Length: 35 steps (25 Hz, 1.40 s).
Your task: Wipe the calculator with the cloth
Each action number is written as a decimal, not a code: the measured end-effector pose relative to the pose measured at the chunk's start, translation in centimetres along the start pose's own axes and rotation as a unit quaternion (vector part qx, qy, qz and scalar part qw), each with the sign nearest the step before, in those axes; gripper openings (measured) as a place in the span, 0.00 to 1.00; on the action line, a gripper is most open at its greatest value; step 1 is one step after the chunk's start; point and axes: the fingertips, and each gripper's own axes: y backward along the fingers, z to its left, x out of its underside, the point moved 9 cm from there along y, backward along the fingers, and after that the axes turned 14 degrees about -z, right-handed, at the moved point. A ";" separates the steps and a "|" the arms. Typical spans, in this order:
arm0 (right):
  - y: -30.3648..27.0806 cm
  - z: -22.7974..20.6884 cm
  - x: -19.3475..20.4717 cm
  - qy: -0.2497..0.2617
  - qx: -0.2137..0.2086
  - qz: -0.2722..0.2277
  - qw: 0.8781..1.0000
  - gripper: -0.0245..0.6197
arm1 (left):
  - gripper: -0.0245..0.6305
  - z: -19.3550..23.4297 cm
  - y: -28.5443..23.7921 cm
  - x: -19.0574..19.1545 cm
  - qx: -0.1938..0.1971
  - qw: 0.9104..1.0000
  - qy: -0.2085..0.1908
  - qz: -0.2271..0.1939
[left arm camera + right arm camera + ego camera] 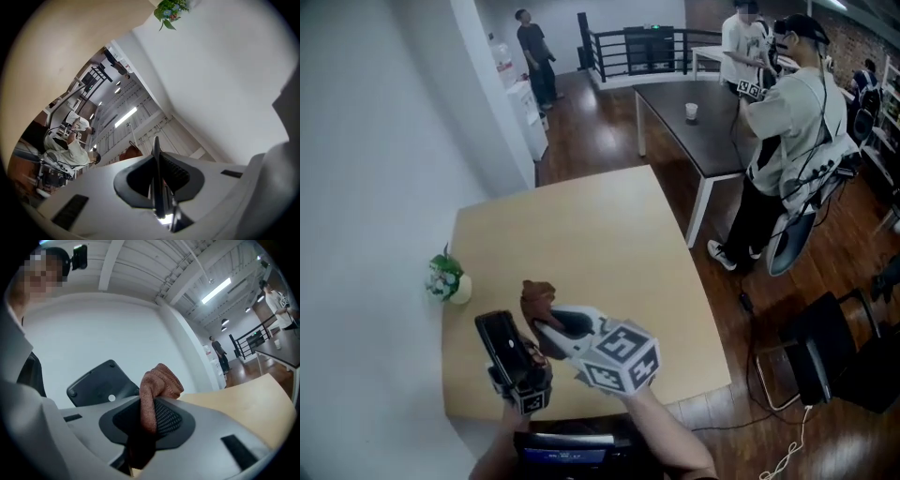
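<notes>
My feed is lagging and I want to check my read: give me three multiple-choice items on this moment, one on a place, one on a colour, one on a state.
1. Where does the small plant stand?
A. on the dark table at the back
B. on the floor
C. on the light table, at its edge by the white wall
2. What colour is the cloth?
A. reddish brown
B. blue
C. white
3. How is the left gripper?
A. open and empty
B. shut on the calculator
C. shut on the cloth

1 C: the head view shows it at that edge. 2 A: the right gripper pinches it in plain sight. 3 B: its jaws press on the thin dark calculator, seen edge-on.
</notes>
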 end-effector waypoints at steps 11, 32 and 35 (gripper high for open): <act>-1.8 7.3 -4.2 -0.028 -0.196 -0.106 0.974 0.17 | 0.10 -0.9 -0.1 0.1 -0.008 1.000 -0.006 -0.029; 0.7 6.0 -3.3 -0.070 -0.177 -0.155 0.969 0.16 | 0.10 -1.3 -0.2 -1.6 0.012 0.995 -0.040 -0.096; -0.3 6.5 -1.1 -0.066 -0.170 -0.126 0.975 0.16 | 0.10 -1.2 0.1 -1.7 0.001 0.994 -0.053 -0.093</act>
